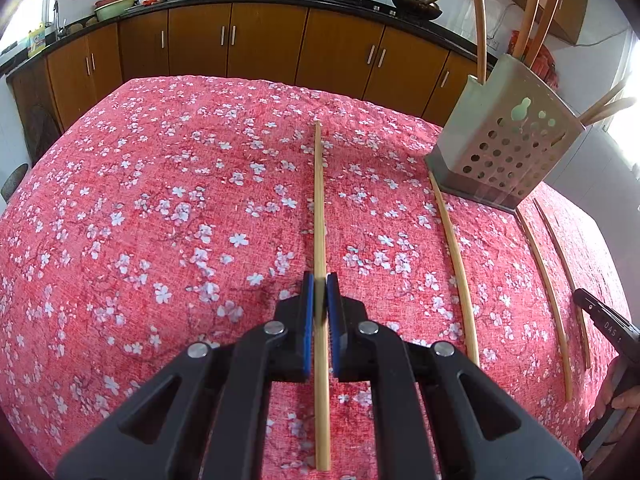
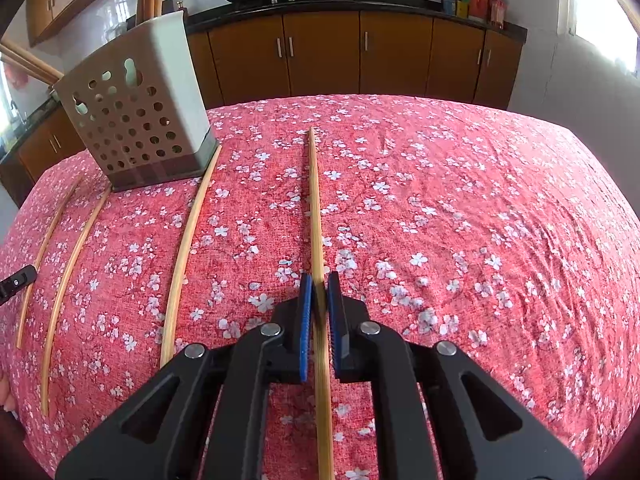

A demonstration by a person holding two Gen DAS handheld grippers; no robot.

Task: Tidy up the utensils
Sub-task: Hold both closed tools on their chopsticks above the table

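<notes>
Left wrist view looks down over a desk (image 1: pixel 120 200) draped in a red flowered cloth, its far edge curving in front of brown kitchen cabinets (image 1: pixel 260 44). Wide bare cloth lies to the left and far side; the right is busier, with a perforated grey utensil holder (image 1: pixel 508 148) near the far right edge, chopsticks standing in it. Three loose chopsticks (image 1: pixel 456 264) lie on the cloth near the holder, well apart from each other and running near to far.

The left claw (image 1: pixel 320 300) has its blue pads pinched nearly together on a single chopstick (image 1: pixel 319 200), which passes between them and points away toward the far edge. The claw tilts downward toward the cloth. At the right margin the black body of the other tool and some of the person's fingers (image 1: pixel 612 400) show.

From the right wrist view, the right claw (image 2: pixel 319 300) is likewise closed tight on its own chopstick (image 2: pixel 314 200), angled downward, with open cloth stretching to the right edge. The holder (image 2: pixel 136 120) sits at the far left, with the loose chopsticks (image 2: pixel 188 256) lying nearer than it.
</notes>
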